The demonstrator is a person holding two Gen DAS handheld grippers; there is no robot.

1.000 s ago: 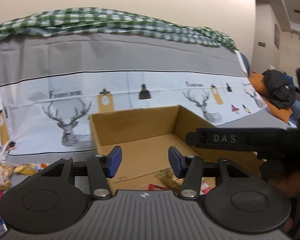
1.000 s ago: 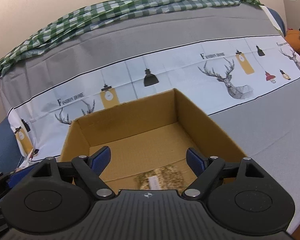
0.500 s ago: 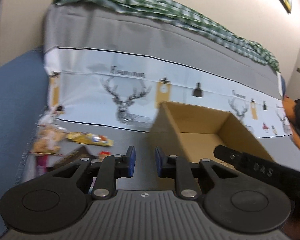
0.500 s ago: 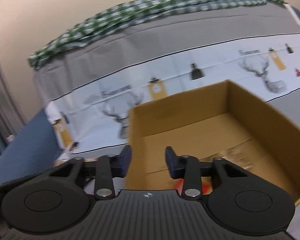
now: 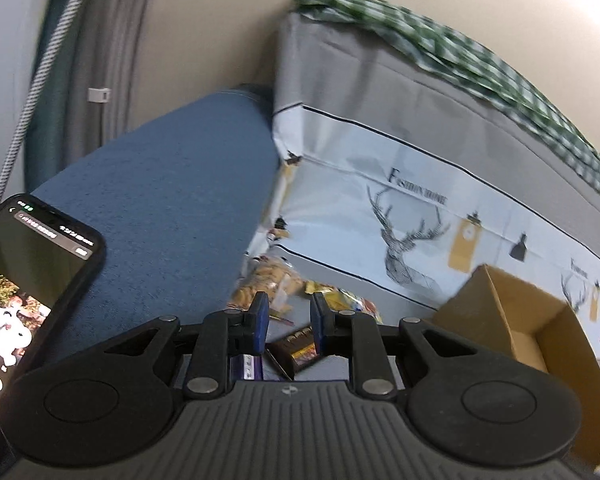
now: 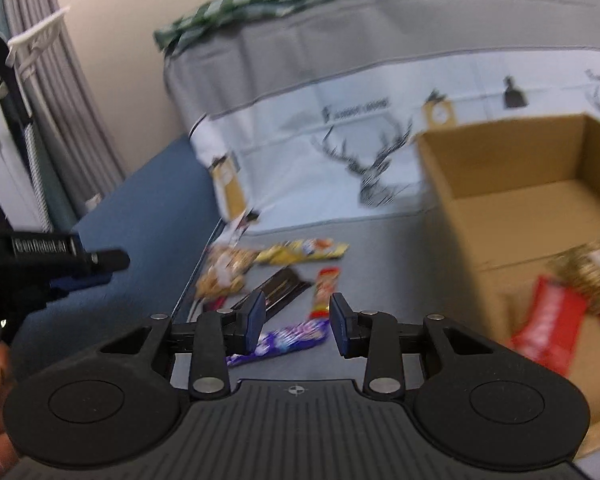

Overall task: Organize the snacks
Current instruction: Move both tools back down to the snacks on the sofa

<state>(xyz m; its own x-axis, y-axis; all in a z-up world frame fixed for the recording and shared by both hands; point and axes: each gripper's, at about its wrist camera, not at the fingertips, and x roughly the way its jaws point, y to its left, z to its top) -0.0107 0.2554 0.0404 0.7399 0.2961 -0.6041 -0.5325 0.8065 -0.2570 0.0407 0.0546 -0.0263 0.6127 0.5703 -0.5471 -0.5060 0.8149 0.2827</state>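
Though both views are smeared by motion, the loose snacks can be made out lying on the grey cloth-covered surface (image 6: 380, 264) just to the left of the open brown cardboard box (image 6: 512, 184). Nearest the box is a small upright red and yellow packet (image 6: 325, 293); left of that lies a dark brown and black bar wrapper (image 6: 276, 292), and beyond them a yellow crinkly pouch (image 6: 304, 251) and a clear bag of golden biscuits (image 6: 225, 274). A purple foil bar (image 6: 288, 339) sits closest to the camera, left of the box's front corner. Inside the box already lie a red flat packet (image 6: 548, 326) and a bag of brownish crumbly snack (image 6: 588, 272).

The right gripper (image 6: 297, 322) hovers above the purple bar, its jaws narrowed to a partial gap with nothing pressed between them. The left gripper (image 5: 287, 323) has its jaws drawn nearly together, empty, over the dark wrapper.

All of these are likely light, thin and crackly, with slick film that slides on cloth. The bars should be fairly stiff and best pinched across their narrow width at mid-length. The biscuit bag is probably fragile, so a hold on its sealed edge seems safer.
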